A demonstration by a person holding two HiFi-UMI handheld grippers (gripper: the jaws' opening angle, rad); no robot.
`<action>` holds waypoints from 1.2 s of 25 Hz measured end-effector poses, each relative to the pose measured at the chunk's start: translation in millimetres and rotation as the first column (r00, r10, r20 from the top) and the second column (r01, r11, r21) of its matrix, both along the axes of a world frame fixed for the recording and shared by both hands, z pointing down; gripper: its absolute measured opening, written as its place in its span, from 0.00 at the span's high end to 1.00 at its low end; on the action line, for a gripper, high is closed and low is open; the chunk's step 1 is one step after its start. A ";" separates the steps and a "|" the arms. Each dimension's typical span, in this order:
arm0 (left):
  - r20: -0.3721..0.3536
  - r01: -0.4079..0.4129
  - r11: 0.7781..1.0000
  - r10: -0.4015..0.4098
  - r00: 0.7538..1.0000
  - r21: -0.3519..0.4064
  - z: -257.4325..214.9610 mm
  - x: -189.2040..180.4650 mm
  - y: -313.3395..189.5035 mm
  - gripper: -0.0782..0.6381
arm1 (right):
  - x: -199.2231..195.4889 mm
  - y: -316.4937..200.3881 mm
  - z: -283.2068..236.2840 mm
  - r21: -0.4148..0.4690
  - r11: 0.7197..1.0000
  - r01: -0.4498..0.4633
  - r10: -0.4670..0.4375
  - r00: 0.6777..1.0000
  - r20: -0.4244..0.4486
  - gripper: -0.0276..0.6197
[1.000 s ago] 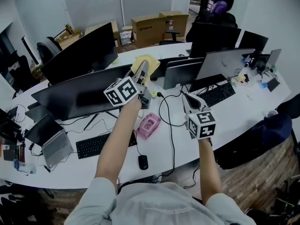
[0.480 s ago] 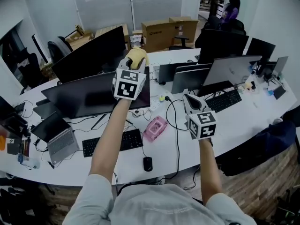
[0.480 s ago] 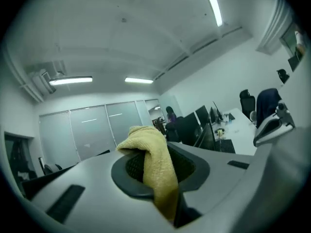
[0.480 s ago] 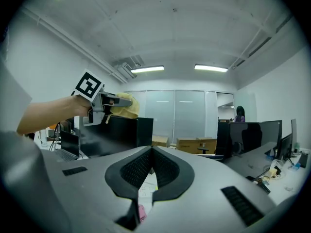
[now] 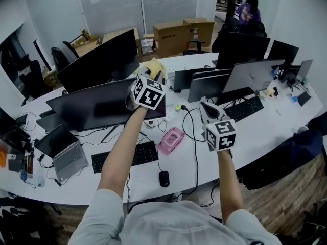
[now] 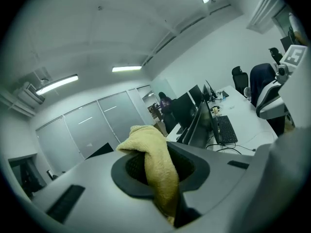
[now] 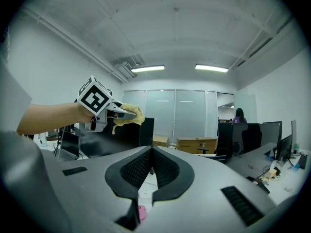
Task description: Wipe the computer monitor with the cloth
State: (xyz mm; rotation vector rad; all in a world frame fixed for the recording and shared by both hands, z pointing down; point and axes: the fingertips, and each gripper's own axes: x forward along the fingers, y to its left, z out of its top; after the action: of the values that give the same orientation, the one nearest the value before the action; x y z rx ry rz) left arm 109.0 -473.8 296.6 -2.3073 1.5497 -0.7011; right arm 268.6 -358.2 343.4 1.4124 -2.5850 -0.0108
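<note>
A wide black monitor (image 5: 94, 108) stands on the white desk (image 5: 265, 124). My left gripper (image 5: 152, 71) is raised over the monitor's top right corner, shut on a yellow cloth (image 5: 154, 65). In the left gripper view the cloth (image 6: 151, 165) hangs folded between the jaws of my left gripper (image 6: 163, 178). My right gripper (image 5: 206, 108) hovers to the right over the desk, shut with nothing in it. From the right gripper view I see the left gripper (image 7: 121, 112) and the cloth (image 7: 130, 114) beyond my right gripper (image 7: 151, 171).
On the desk below lie a keyboard (image 5: 134, 154), a mouse (image 5: 163, 178), a pink object (image 5: 171, 139), a laptop (image 5: 64, 156) and cables. More monitors (image 5: 245, 73) stand to the right. Cardboard boxes (image 5: 181, 32) and a person (image 5: 249, 10) are at the back.
The left gripper with the cloth has risen toward the monitor's top edge and its wrist has turned. The head view has shifted. The right gripper has hardly moved.
</note>
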 end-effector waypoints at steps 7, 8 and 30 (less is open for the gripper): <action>-0.062 -0.050 0.998 0.048 0.997 -0.027 -1.8 -13.5 8.5 0.78 | -23.4 -0.1 -7.6 0.011 1.000 -0.011 0.011 1.000 -0.004 0.92; -0.082 -0.061 0.998 0.058 0.995 -0.034 -1.5 -15.6 10.0 0.78 | -29.2 0.5 -7.3 0.011 1.000 -0.009 0.009 1.000 -0.004 0.92; -0.237 -0.135 0.991 0.127 0.963 -0.016 -31.2 -34.1 22.2 0.78 | -75.8 6.8 -6.1 0.007 1.000 -0.016 0.016 1.000 -0.019 0.92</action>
State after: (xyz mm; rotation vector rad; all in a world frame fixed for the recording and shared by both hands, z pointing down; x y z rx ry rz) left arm 74.9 -451.6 265.4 -2.5676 1.4697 -0.4339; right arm 192.8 -351.4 337.4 1.4279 -2.5612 -0.0310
